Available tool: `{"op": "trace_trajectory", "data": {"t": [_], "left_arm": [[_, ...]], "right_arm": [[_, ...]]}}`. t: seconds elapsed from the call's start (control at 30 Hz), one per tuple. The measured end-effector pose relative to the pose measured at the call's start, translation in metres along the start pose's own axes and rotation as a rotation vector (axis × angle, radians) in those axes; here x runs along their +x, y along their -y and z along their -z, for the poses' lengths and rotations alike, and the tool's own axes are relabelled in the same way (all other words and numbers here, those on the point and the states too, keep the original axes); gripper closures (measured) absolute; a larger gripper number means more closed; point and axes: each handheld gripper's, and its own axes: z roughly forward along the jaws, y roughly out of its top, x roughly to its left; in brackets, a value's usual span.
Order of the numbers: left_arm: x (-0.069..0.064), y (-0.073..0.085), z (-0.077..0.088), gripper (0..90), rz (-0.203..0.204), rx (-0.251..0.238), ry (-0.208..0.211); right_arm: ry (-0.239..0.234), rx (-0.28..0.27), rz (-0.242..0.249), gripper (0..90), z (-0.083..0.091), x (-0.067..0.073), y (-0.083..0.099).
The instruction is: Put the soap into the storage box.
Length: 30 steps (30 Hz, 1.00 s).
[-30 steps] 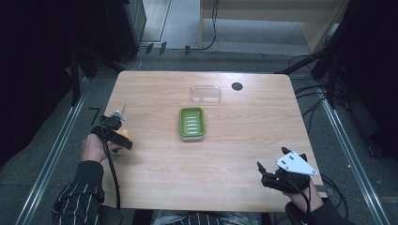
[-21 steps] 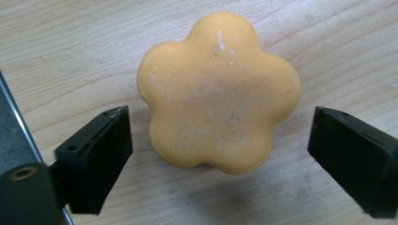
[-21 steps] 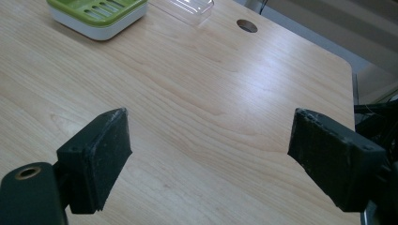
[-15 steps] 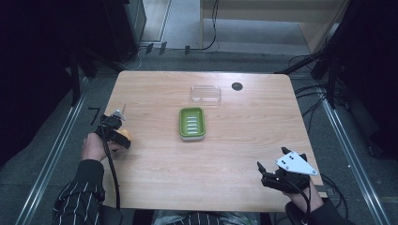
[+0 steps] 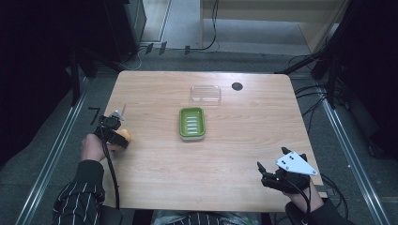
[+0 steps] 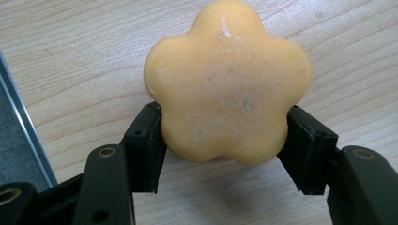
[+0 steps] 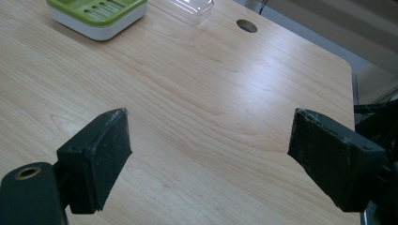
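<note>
An orange flower-shaped soap [image 6: 227, 89] sits between the jaws of my left gripper [image 6: 223, 122], which press on its two sides. In the high view the left gripper [image 5: 120, 139] holds the soap [image 5: 126, 136] low over the table near its left edge. I cannot tell whether the soap touches the wood. A green soap dish [image 5: 192, 123] with a white base lies at the table's middle. My right gripper [image 5: 261, 174] stands open near the front right corner, with bare wood between its jaws [image 7: 211, 140]. The dish [image 7: 96, 11] lies far ahead of it.
A clear plastic lid [image 5: 205, 94] lies just behind the dish, and it also appears in the right gripper view [image 7: 190, 5]. A round cable hole [image 5: 237, 86] is at the back right of the wooden table [image 5: 244, 140]. Metal rails run along both sides.
</note>
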Motion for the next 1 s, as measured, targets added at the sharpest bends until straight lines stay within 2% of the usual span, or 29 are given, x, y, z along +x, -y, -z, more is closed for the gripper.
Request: {"op": "trace_trajectory", "data": {"t": [0.3,0.6,1.0], "left_arm": [[0.000,0.001,0.001,39.4,-0.021,-0.003,0.001],[0.001,0.003,0.008,39.4,-0.029,-0.005,0.011],[-0.011,0.000,0.019,39.4,-0.084,-0.005,0.012]], "right_arm": [[0.000,-0.001,-0.001,13.7,0.000,0.000,0.000],[-0.002,-0.003,-0.002,13.7,0.001,-0.001,0.000],[-0.001,-0.003,-0.002,13.7,0.000,0.000,0.000]]}}
